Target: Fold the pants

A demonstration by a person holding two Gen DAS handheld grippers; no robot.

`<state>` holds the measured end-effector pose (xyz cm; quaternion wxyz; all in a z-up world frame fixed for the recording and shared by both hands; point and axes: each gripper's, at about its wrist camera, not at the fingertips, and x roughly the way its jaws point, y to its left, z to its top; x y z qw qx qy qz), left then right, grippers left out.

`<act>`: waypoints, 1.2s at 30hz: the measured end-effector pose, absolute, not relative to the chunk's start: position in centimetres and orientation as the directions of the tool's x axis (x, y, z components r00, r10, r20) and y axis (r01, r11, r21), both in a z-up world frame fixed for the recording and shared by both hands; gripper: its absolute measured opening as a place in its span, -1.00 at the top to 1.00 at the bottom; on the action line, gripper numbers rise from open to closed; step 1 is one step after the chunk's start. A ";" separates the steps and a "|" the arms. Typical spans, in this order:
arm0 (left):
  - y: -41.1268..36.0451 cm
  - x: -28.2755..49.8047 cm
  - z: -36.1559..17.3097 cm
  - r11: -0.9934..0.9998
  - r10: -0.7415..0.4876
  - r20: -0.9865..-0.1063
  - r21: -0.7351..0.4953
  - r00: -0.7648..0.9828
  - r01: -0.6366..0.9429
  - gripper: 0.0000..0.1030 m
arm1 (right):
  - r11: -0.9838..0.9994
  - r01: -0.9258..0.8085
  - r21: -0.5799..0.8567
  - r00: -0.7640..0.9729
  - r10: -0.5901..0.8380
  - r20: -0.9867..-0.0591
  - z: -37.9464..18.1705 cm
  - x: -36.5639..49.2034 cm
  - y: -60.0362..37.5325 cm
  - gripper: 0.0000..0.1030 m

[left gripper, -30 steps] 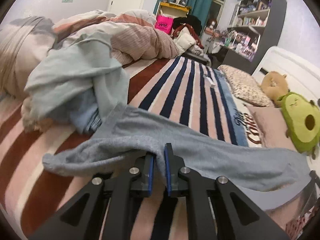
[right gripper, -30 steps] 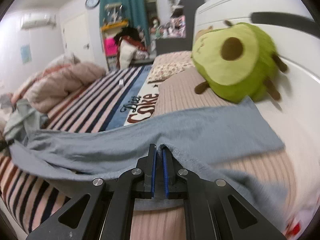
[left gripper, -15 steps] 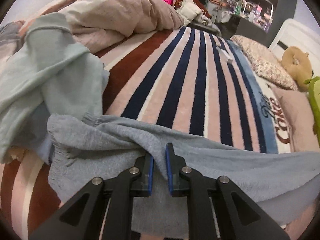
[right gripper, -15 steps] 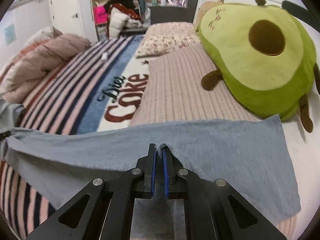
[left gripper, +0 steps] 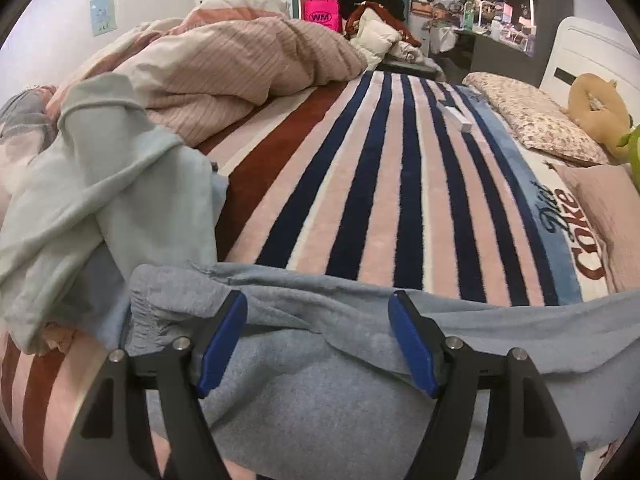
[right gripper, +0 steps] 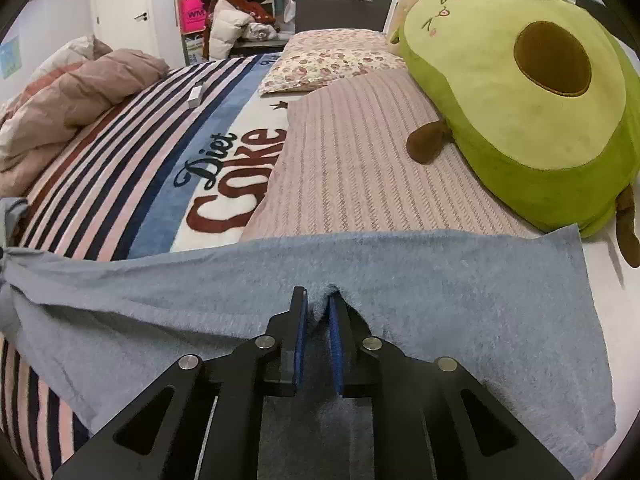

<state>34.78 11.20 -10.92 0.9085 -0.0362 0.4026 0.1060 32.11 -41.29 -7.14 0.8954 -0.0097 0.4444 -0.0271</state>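
Observation:
The grey-blue pants (left gripper: 320, 380) lie stretched sideways across the striped blanket (left gripper: 380, 180). The elastic waistband is bunched at the left in the left wrist view. My left gripper (left gripper: 317, 298) hovers over the waist end. Its jaws are opening and stand wide, the cloth lies slack between them, and the pads do not touch it. In the right wrist view the leg end of the pants (right gripper: 460, 280) rests on the ribbed pink pillow (right gripper: 360, 168). My right gripper (right gripper: 317, 294) is opening too, its jaws a narrow gap apart, with a small ridge of cloth still standing between the tips.
A pale green garment pile (left gripper: 100, 192) lies just left of the waistband, with a rumpled pink duvet (left gripper: 240, 68) behind it. A big avocado plush (right gripper: 520, 100) sits right beside the leg hem. A floral pillow (right gripper: 336, 56) and a small white box (left gripper: 456, 116) lie farther up the bed.
Both grippers came forward and down, laying the pants on the bed. The left jaws went from shut on the waist fold to wide apart. The right jaws have parted slightly.

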 end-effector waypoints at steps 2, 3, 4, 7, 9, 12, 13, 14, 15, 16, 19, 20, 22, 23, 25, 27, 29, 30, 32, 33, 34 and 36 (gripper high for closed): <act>11.0 34.6 -10.4 0.976 0.165 -0.729 0.026 0.664 -0.215 -0.35 | 0.999 0.030 -0.022 0.606 -0.036 -0.794 -7.0 31.9 -41.3 0.43; 11.0 34.4 -10.2 0.978 0.161 -0.726 0.024 0.669 -0.209 -0.35 | 1.000 0.025 -0.015 0.610 -0.027 -0.792 -6.8 31.8 -41.1 0.26; 11.0 34.2 -10.0 0.979 0.156 -0.723 0.021 0.673 -0.205 -0.36 | 1.000 0.017 -0.014 0.616 -0.021 -0.787 -6.5 31.5 -40.9 0.16; 11.1 33.7 -9.1 0.980 0.143 -0.713 0.005 0.686 -0.200 -0.36 | 0.999 -0.003 -0.036 0.636 -0.026 -0.772 -5.6 30.4 -39.9 0.00; 11.0 33.2 -8.6 0.982 0.126 -0.704 -0.010 0.698 -0.187 -0.36 | 0.999 -0.033 -0.042 0.664 -0.010 -0.748 -4.4 29.1 -38.8 0.00; 10.8 32.2 -8.3 0.988 0.073 -0.698 -0.044 0.712 -0.145 -0.37 | 0.993 -0.120 -0.004 0.699 0.081 -0.710 -2.8 26.7 -36.4 0.00; 10.7 31.9 -8.4 0.990 0.055 -0.704 -0.052 0.708 -0.129 -0.38 | 0.988 -0.155 0.018 0.701 0.123 -0.703 -2.6 26.1 -35.4 0.00; 10.6 31.6 -8.6 0.992 0.040 -0.710 -0.056 0.703 -0.113 -0.38 | 0.980 -0.196 0.041 0.693 0.168 -0.701 -2.6 25.7 -34.2 0.00; 10.4 31.4 -8.8 0.993 0.033 -0.714 -0.056 0.699 -0.105 -0.38 | 0.972 -0.229 0.056 0.680 0.201 -0.705 -2.8 25.5 -33.2 0.01; 10.3 31.1 -9.1 0.994 0.025 -0.721 -0.055 0.692 -0.093 -0.38 | 0.959 -0.271 0.078 0.659 0.244 -0.711 -3.3 25.3 -31.7 0.09; 9.9 30.6 -10.0 0.997 0.021 -0.735 -0.034 0.678 -0.068 -0.38 | 0.927 -0.344 0.147 0.590 0.335 -0.735 -4.9 25.6 -28.5 0.55; 9.8 30.6 -10.2 0.998 0.024 -0.738 -0.024 0.675 -0.062 -0.38 | 0.919 -0.355 0.171 0.569 0.358 -0.741 -5.7 25.8 -27.5 0.57; 10.1 30.6 -10.9 0.998 0.042 -0.749 0.002 0.661 -0.061 -0.38 | 0.920 -0.355 0.167 0.565 0.353 -0.746 -6.4 25.7 -26.6 0.57; 10.5 30.7 -11.2 0.998 0.051 -0.756 0.007 0.652 -0.070 -0.38 | 0.925 -0.350 0.151 0.568 0.337 -0.750 -6.8 25.8 -26.5 0.57; 11.1 30.5 -11.7 0.997 0.043 -0.765 -0.010 0.643 -0.079 -0.38 | 0.935 -0.317 0.160 0.573 0.324 -0.753 -7.0 25.7 -27.9 0.56; 11.4 30.1 -11.9 0.996 0.032 -0.765 -0.026 0.644 -0.080 -0.38 | 0.946 -0.267 0.184 0.585 0.311 -0.749 -6.8 25.3 -30.3 0.52; 11.3 29.7 -12.0 0.996 0.018 -0.760 -0.040 0.650 -0.074 -0.38 | 0.962 -0.221 0.161 0.611 0.265 -0.746 -6.3 24.3 -33.2 0.51; 11.2 29.5 -12.0 0.996 0.009 -0.758 -0.048 0.652 -0.069 -0.38 | 0.974 -0.192 0.123 0.631 0.219 -0.744 -5.8 23.3 -34.9 0.43; 10.8 29.1 -12.0 0.996 -0.008 -0.753 -0.062 0.658 -0.059 -0.38 | 0.988 -0.141 0.062 0.664 0.141 -0.734 -4.9 21.4 -37.9 0.10; 10.6 28.9 -12.0 0.996 -0.015 -0.750 -0.067 0.661 -0.053 -0.38 | 0.992 -0.117 0.038 0.675 0.107 -0.730 -4.6 20.6 -39.0 -0.07; 10.2 28.6 -11.9 0.996 -0.023 -0.747 -0.073 0.665 -0.048 -0.38 | 0.996 -0.090 0.006 0.689 0.067 -0.722 -4.1 19.4 -40.4 -0.09; 9.8 28.2 -11.8 0.996 -0.036 -0.741 -0.085 0.670 -0.040 -0.39 | 0.998 -0.052 -0.041 0.701 0.007 -0.713 -3.4 17.6 -42.5 -0.09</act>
